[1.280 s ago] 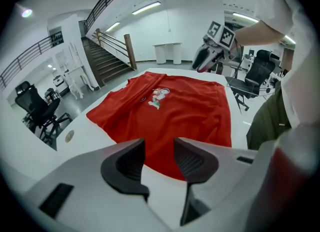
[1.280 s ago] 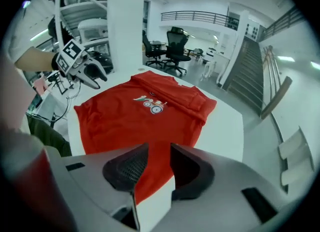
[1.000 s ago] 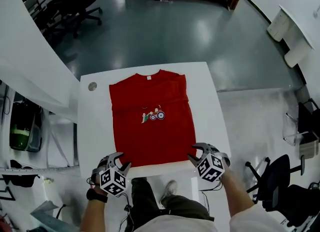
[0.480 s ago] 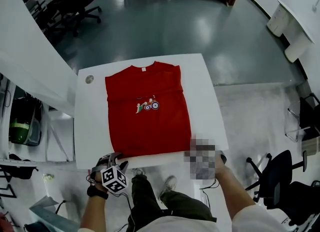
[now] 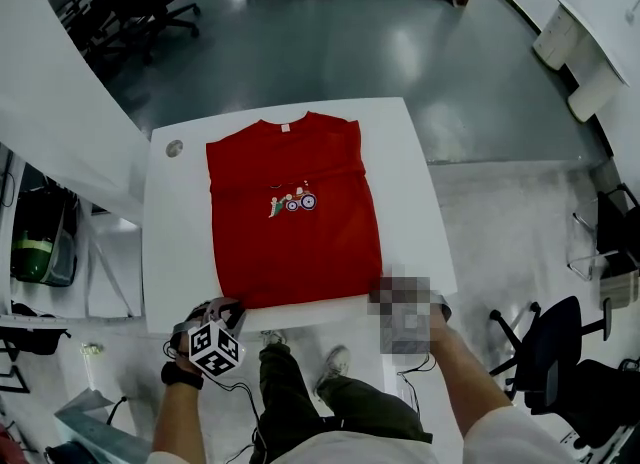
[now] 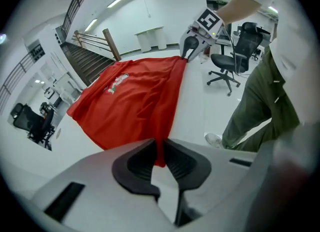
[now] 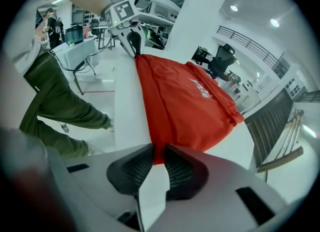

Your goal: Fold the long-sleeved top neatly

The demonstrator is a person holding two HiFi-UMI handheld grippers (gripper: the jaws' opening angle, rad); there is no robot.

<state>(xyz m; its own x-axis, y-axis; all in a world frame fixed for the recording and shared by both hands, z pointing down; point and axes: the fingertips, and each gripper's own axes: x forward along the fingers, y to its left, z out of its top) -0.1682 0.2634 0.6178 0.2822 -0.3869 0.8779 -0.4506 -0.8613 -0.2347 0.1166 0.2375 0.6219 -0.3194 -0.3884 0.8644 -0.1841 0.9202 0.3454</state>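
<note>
Item: red top, hem corners clamped by left gripper and right gripper, jaws just closed (likely to carry hem toward collar ahead).

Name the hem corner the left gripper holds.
The red top's hem corner at the head view's left: the left gripper's jaws have just closed on it. The right gripper, also just closed, pinches the other.

No legible text or labels
</note>
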